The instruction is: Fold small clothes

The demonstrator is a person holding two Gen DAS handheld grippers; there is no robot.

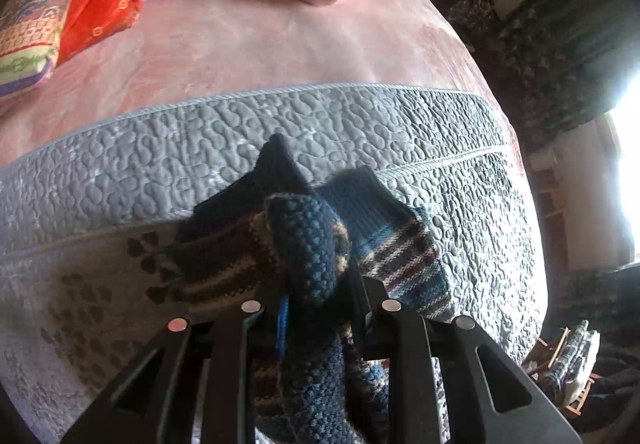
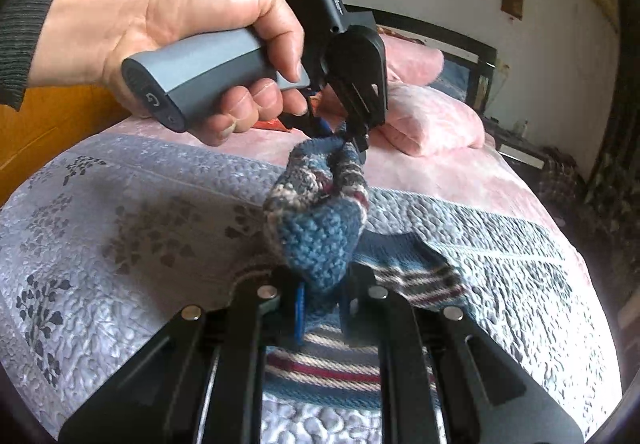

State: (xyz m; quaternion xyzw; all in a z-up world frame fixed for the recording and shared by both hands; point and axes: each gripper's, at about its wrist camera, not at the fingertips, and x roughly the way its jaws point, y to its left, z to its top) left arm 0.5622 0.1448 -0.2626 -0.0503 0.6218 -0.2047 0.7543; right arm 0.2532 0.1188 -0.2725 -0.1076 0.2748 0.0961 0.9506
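Sock [image 2: 320, 228] stretched between both grippers (lifted); left gripper [image 2: 356, 135] and right gripper [image 2: 324, 296] each clamped on it.

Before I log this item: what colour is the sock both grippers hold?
Blue knit sock with grey, cream and maroon stripes; clearest in the right wrist view.

Daylit room, strong fisheye warp, dark vignetted corners.
Window [image 1: 628, 163] at the right edge of the left wrist view blows out to white glare; sock [image 1: 308, 244] close to the lens is soft and blurred; bed [image 2: 120, 203] is evenly lit, with soft shadows.
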